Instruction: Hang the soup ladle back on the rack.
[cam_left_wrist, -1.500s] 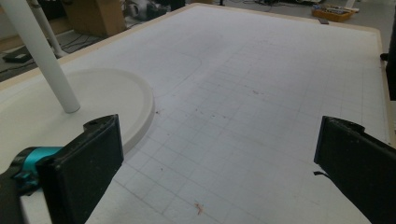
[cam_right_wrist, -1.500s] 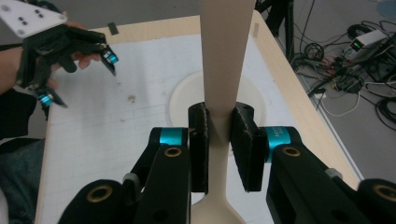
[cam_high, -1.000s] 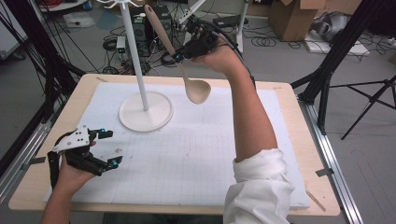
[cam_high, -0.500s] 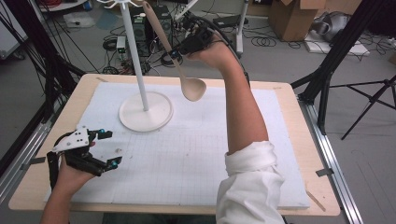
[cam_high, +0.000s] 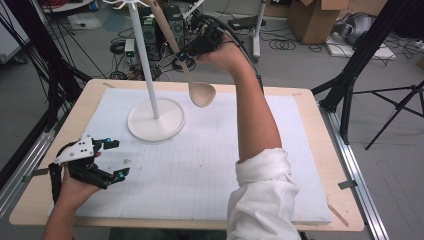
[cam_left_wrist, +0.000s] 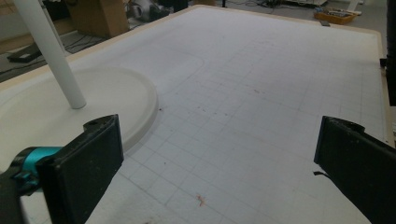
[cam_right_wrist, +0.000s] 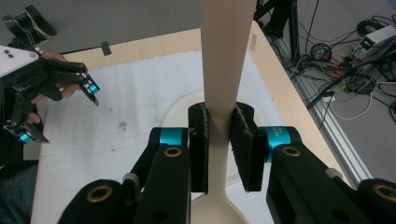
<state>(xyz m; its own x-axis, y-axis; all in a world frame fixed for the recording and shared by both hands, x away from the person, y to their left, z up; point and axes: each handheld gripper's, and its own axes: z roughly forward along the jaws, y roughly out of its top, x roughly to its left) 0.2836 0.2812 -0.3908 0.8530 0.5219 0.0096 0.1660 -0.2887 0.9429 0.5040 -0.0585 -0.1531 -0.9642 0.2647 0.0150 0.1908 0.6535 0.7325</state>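
- The right gripper (cam_right_wrist: 219, 149) is clamping its pads onto the narrow neck of the wooden spoon (cam_high: 201, 93), bowl hanging below the jaws, handle rising beyond them.
- Just past the spoon, the white stand (cam_high: 156, 119) is standing upright on the mat (cam_high: 200, 170).
- Farther off, the left gripper (cam_high: 114, 159) is resting on the mat, jaws spread wide and holding nothing.

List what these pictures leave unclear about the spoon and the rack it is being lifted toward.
- High view: the top of the white rack and its hooks are cut off by the upper edge, so the spoon handle's end cannot be made out.
- Right gripper view: the spoon's bowl is cut off by the bottom edge, its handle by the top, and the right gripper hides much of the rack's base.
- Left gripper view: the rack's pole runs off the top.
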